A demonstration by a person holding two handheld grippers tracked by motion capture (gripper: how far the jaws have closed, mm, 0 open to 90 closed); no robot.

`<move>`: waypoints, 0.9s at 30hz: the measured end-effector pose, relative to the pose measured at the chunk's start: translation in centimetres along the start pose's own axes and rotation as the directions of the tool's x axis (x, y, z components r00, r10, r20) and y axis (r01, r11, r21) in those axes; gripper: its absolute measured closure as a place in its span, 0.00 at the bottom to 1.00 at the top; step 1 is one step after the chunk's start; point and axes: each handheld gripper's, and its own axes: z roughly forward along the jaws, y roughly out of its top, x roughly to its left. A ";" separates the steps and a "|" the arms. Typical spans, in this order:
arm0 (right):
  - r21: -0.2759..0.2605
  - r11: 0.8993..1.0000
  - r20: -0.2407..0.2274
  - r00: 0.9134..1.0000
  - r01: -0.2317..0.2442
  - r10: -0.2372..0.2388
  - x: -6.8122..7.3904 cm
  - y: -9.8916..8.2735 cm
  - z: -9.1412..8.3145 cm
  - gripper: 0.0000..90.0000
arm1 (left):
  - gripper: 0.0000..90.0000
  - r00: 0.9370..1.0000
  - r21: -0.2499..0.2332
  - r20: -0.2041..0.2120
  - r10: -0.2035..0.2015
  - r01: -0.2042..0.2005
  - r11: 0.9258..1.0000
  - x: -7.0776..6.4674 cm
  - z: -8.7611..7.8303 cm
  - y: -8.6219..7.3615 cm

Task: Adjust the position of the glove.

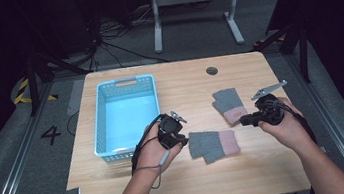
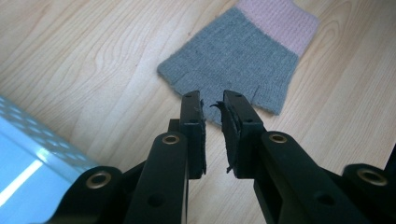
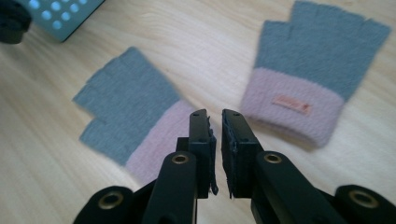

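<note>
Nearer glove's [image 2: 233, 56] fingertip edge partly behind left tongs [image 2: 213, 108]

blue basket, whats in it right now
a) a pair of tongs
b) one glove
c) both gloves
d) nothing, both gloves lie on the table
d: the blue basket shows a bare floor, while the near glove and the far glove both lie flat on the wooden table to its right.
</note>
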 end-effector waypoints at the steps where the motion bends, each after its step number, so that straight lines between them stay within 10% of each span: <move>1: 0.003 1.000 -0.001 1.000 -0.005 0.005 -0.2 0.2 0.0 0.93 | 0.87 1.000 -0.005 0.000 -0.003 0.003 1.000 0.1 -0.1 0.0; 21: 0.116 0.981 0.101 0.984 -0.156 0.144 -4.9 4.2 1.4 0.79 | 0.84 0.999 0.046 0.044 -0.011 0.008 0.999 0.3 -0.3 0.2; 27: 0.156 0.943 0.109 0.954 -0.295 0.280 -5.9 5.7 2.6 0.70 | 0.82 0.999 0.053 0.049 -0.015 0.013 0.999 0.3 -0.4 0.1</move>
